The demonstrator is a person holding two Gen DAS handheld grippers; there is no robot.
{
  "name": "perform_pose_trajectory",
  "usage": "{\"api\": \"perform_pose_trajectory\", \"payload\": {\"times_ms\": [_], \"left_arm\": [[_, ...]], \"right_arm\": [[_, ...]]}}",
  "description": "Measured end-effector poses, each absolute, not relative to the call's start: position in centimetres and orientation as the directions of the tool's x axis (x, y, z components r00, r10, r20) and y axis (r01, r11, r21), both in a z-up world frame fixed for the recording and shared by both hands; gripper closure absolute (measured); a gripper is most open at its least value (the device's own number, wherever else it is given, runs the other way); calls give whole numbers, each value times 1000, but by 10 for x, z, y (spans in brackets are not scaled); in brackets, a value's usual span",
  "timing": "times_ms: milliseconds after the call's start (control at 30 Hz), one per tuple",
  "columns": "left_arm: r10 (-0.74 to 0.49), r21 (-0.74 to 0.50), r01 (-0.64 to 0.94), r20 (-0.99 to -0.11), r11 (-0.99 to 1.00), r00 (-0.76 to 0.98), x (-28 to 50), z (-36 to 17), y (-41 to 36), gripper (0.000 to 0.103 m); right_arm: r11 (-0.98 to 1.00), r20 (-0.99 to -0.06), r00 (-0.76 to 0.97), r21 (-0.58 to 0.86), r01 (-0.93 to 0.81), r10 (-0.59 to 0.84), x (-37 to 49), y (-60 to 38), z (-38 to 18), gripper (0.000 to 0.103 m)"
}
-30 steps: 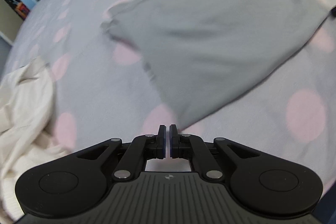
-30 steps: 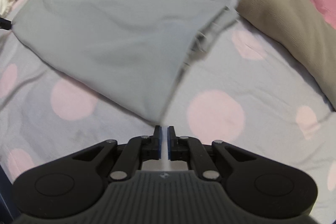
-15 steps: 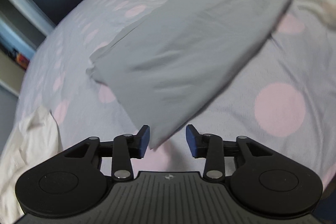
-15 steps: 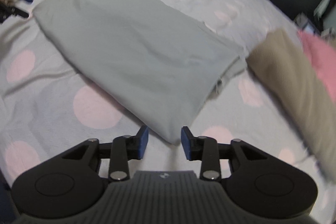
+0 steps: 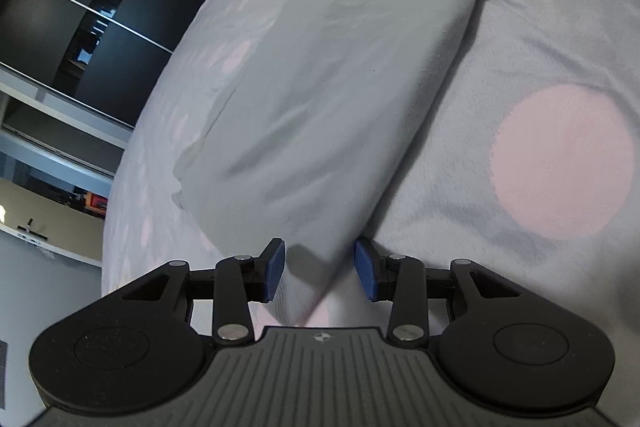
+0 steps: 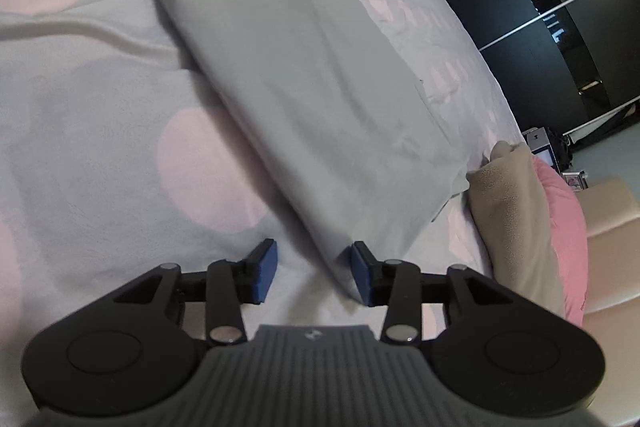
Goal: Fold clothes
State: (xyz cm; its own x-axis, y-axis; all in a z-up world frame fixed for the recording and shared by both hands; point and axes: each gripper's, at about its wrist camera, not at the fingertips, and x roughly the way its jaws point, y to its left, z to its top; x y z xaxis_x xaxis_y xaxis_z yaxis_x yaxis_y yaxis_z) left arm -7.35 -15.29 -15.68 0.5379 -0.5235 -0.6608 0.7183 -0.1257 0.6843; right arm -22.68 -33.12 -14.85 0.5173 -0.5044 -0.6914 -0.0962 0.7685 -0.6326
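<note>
A: So where is the folded grey cotton garment [image 5: 320, 99]?
B: Flat on the grey bedspread with pink dots [image 5: 560, 155], one near corner between the left gripper [image 5: 320, 273] pads, which stand apart, pressing nothing.
A: And the right gripper [image 6: 313, 273]?
B: Its jaws have just been opening; the other corner lies loose against its right pad

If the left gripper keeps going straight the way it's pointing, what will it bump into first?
Most likely the grey garment. Its near corner already lies between the open blue pads of the left gripper, so going straight on would push into that cloth, with the spotted bed cover right under it. Depth is hard to judge here.
</note>
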Motion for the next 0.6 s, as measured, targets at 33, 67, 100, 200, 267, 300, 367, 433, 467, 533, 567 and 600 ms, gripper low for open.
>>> {"api": "perform_pose_trajectory", "payload": {"times_ms": [33,67,100,200,267,300,367,433,467,533,567,600], "left_arm": [[-524,686,717,-659,-125,539,-73,-158,-156,67],[-527,689,714,-656,-126,540,-72,-158,-158,67],[-529,692,710,-653,-127,542,-72,-159,-160,67],[-542,707,696,-638,-128,548,-68,-161,-165,67],[-549,715,688,-627,-124,553,-68,-161,-167,67],[-556,721,683,-618,-119,556,-68,-161,-168,67],[-570,729,675,-605,-116,556,-69,-160,-170,76],[-584,734,670,-596,-117,551,-71,-158,-170,86],[-591,736,667,-591,-118,549,-72,-157,-171,91],[-605,741,661,-582,-119,543,-74,-155,-171,97],[-608,742,660,-580,-120,542,-75,-153,-171,98],[-606,736,667,-584,-115,540,-74,-150,-172,98]], "right_arm": [[767,-687,521,-635,-93,-506,-224,-334,-150,59],[763,-682,525,-640,-91,-509,-221,-336,-151,59],[753,-673,530,-651,-95,-516,-219,-337,-152,59],[717,-644,547,-689,-109,-536,-211,-338,-156,59],[695,-626,559,-709,-117,-544,-207,-339,-159,59],[686,-618,565,-718,-120,-547,-205,-339,-160,62],[677,-608,577,-725,-123,-546,-203,-342,-161,69],[676,-602,588,-727,-124,-540,-202,-343,-161,83],[677,-601,593,-726,-123,-536,-201,-343,-161,87],[681,-597,600,-723,-115,-532,-200,-344,-157,92],[685,-596,602,-720,-108,-531,-199,-345,-155,93],[690,-596,604,-716,-102,-530,-198,-346,-152,94]]}}
